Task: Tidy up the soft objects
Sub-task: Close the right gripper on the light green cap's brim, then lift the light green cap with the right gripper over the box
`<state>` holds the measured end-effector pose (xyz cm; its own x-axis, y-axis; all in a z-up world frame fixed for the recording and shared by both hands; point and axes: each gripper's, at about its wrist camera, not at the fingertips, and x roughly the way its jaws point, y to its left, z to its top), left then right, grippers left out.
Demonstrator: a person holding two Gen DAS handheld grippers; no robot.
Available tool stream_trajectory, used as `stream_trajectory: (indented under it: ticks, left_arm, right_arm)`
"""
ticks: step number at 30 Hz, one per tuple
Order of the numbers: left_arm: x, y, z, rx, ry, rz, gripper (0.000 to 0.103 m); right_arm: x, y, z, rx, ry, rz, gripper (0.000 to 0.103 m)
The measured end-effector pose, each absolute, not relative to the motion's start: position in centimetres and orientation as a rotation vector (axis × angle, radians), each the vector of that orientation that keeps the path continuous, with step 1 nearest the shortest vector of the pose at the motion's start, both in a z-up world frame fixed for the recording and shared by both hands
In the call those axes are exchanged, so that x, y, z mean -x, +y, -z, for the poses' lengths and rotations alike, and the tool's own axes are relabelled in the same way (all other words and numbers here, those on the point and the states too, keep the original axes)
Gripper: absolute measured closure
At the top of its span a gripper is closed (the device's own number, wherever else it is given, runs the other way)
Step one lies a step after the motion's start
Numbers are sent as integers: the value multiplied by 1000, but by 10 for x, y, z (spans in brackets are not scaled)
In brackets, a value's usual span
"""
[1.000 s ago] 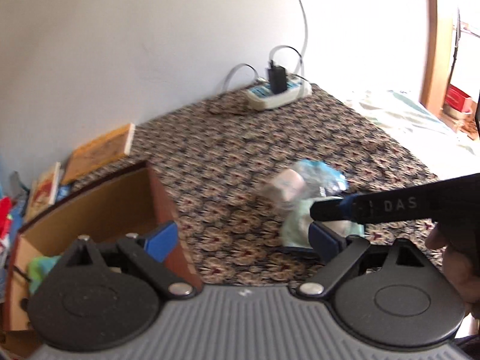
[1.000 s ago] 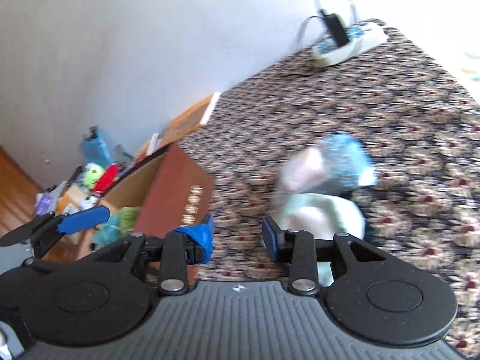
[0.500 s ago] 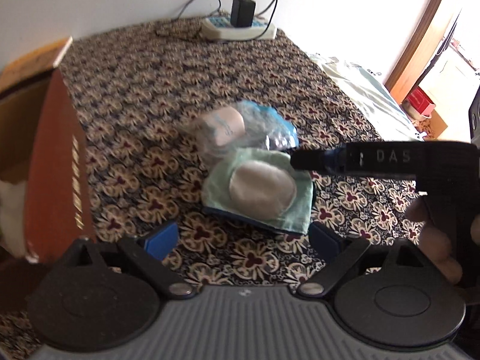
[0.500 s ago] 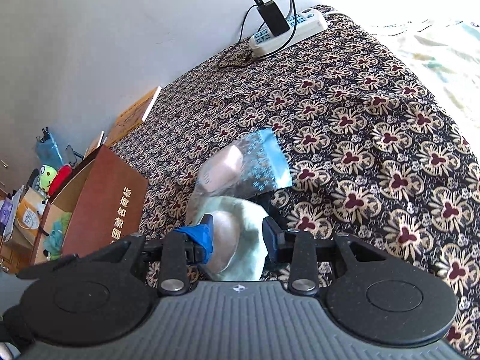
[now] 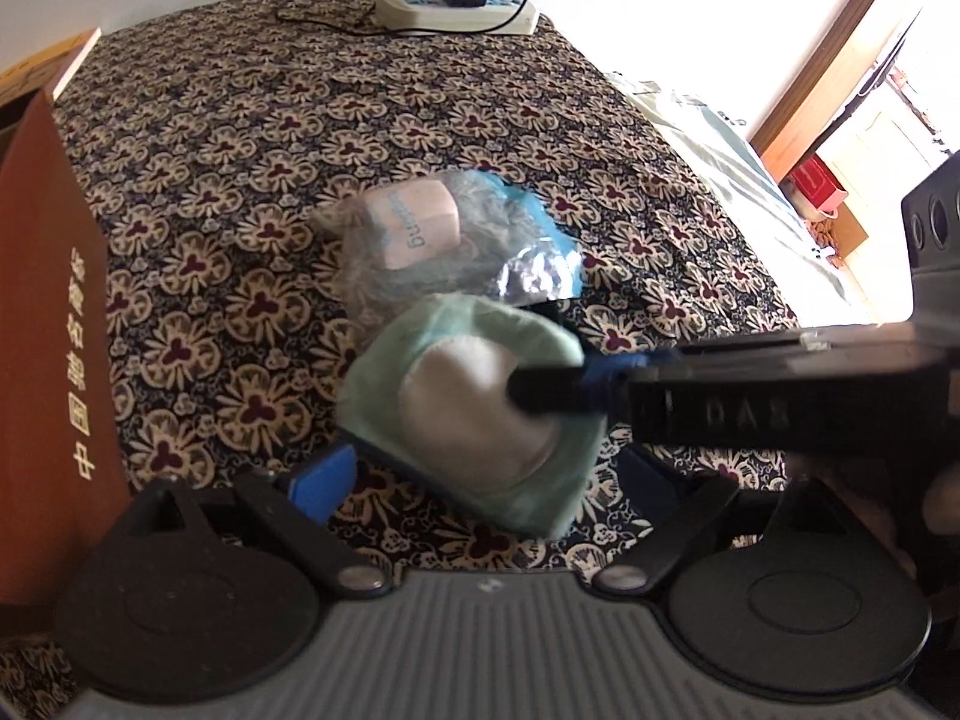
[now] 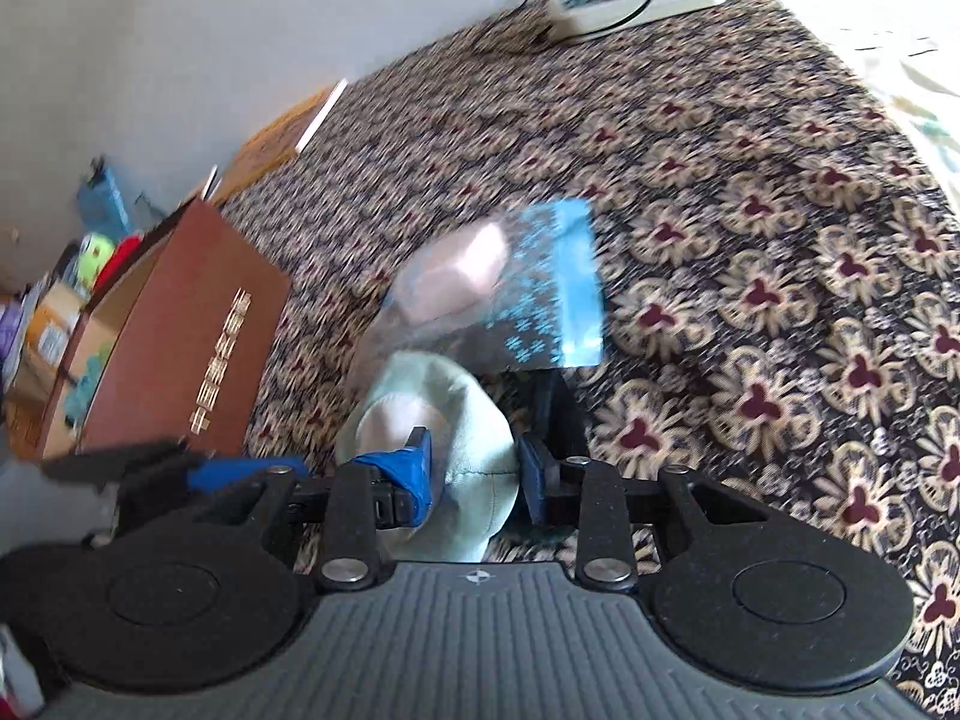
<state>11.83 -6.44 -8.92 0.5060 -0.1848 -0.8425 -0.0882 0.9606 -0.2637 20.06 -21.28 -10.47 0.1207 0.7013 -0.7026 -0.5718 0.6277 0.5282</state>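
Green pad held between right gripper's fingers, beside the brown box

Contact was observed between the right gripper point(image 6: 474, 471) and the pale green soft pad point(image 5: 474, 414): the blue pads were seen set against either side of the pad's near edge, and the pad was judged to be grasped, though motion blur prevented confirmation of how firm the pinch was. From the right gripper, the pad extended straight ahead, along the fingers. No clear long axis was noted; the pad appeared roughly square with a rounded white centre.

The left gripper point(image 5: 486, 474) was found spread wide and empty, with the pad lying between and just ahead of its fingertips but touched by neither. The right hand was therefore judged the nearer and the working one.

The brown box point(image 6: 174, 336) was taken as landmark. The pad was located just to the right of the box; the clear packet with blue print point(image 6: 510, 294) lay touching the pad's far edge, further from the box's near corner. The box's open top showed green and other soft items inside, so a carry leftward into it was judged the likely next move.

The surface was recorded as a dark floral patterned cloth point(image 5: 270, 138). Beyond the box, a white power strip point(image 5: 456, 6) with cables was noted against a plain white wall.
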Motion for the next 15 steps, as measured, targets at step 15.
stream_trajectory:
  ticks: [15]
  left_arm:
    - [-122, -56, 106, 280, 1047, 14, 16]
  right_arm:
    - [-213, -198, 118, -258, 1154, -953, 85]
